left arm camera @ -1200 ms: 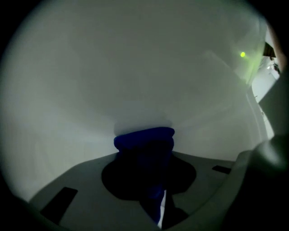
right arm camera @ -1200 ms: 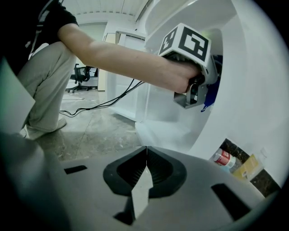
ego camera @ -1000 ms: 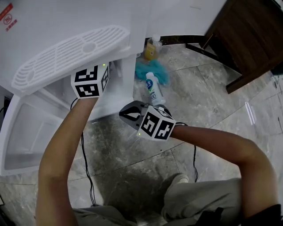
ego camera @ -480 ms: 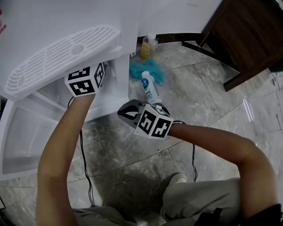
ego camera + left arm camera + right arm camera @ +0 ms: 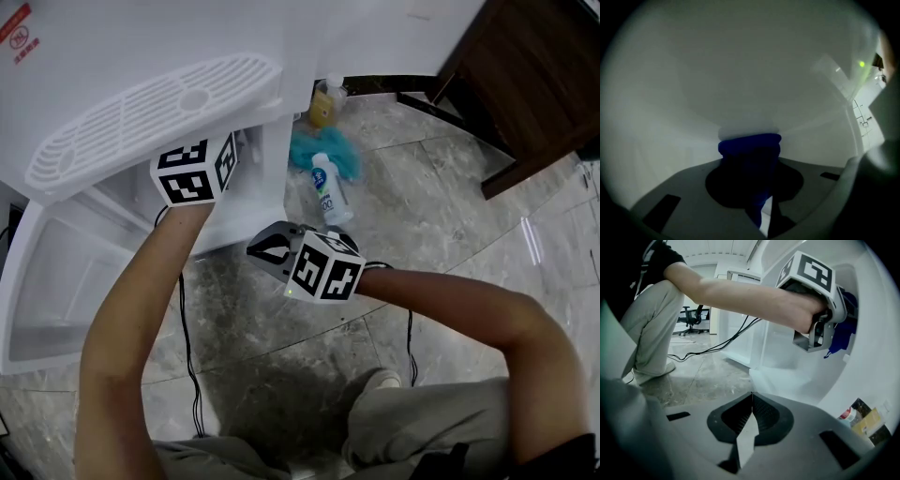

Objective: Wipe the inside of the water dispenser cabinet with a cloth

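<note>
A dark blue cloth [image 5: 750, 157] is bunched between the jaws of my left gripper [image 5: 750, 143], which is shut on it and presses it against the white inner wall [image 5: 740, 70] of the dispenser cabinet. The head view shows only that gripper's marker cube [image 5: 195, 169] under the drip tray [image 5: 155, 117]; its jaws are hidden inside the cabinet. In the right gripper view the left gripper [image 5: 824, 336] reaches into the opening with the cloth [image 5: 842, 336] hanging from it. My right gripper [image 5: 752, 397] is shut and empty, held low in front of the cabinet [image 5: 267, 248].
The white cabinet door [image 5: 56, 281] stands open at the left. On the marble floor beside the dispenser lie a teal cloth [image 5: 345, 159], a white bottle with a blue label [image 5: 325, 187] and a yellow bottle [image 5: 323, 105]. Dark wooden furniture [image 5: 525, 84] stands at the right. Cables [image 5: 187, 347] trail past the person's knee.
The head view has swayed a little. The left gripper stays in the cabinet with the cloth; the right gripper has edged slightly left, still shut.
</note>
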Demonstrator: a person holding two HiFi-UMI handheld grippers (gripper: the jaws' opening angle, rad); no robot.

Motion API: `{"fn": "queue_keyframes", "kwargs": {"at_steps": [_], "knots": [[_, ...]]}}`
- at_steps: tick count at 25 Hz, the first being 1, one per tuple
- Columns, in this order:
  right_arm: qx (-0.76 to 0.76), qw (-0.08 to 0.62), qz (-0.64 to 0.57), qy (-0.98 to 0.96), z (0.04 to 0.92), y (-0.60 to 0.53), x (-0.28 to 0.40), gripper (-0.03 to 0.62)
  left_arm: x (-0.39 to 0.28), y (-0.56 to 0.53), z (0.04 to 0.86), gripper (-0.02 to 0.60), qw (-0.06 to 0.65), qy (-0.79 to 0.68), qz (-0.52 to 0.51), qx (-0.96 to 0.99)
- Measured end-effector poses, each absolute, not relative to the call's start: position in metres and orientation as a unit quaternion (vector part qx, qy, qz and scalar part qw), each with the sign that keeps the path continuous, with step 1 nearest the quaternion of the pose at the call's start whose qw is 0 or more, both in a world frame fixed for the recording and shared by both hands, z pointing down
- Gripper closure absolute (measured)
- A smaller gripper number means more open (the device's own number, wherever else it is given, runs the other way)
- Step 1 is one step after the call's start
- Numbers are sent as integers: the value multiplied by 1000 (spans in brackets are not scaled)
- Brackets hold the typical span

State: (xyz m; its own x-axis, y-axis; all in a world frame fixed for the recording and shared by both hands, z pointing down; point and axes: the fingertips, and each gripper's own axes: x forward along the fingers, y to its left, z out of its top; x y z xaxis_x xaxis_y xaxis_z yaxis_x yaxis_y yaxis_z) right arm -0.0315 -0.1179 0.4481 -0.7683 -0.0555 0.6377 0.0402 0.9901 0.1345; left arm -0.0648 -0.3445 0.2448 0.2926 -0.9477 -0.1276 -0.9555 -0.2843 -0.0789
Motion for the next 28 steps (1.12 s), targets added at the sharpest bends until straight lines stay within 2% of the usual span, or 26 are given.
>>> {"fn": "queue_keyframes", "kwargs": {"at_steps": [7, 15, 21, 28], "knots": [[14, 354, -64, -933, 459, -127, -17, 595, -74, -356, 244, 494, 75, 620, 32, -780], [6, 362, -83, -928, 451, -123, -24, 595, -54, -321, 251, 494, 55, 566, 1, -823], [-11, 362, -109, -926, 439, -111, -42, 595, -30, -263, 260, 492, 57, 459, -55, -885], [-8, 361, -136, -923, 421, -107, -55, 595, -66, -197, 310, 492, 24, 408, -183, -894]]}}
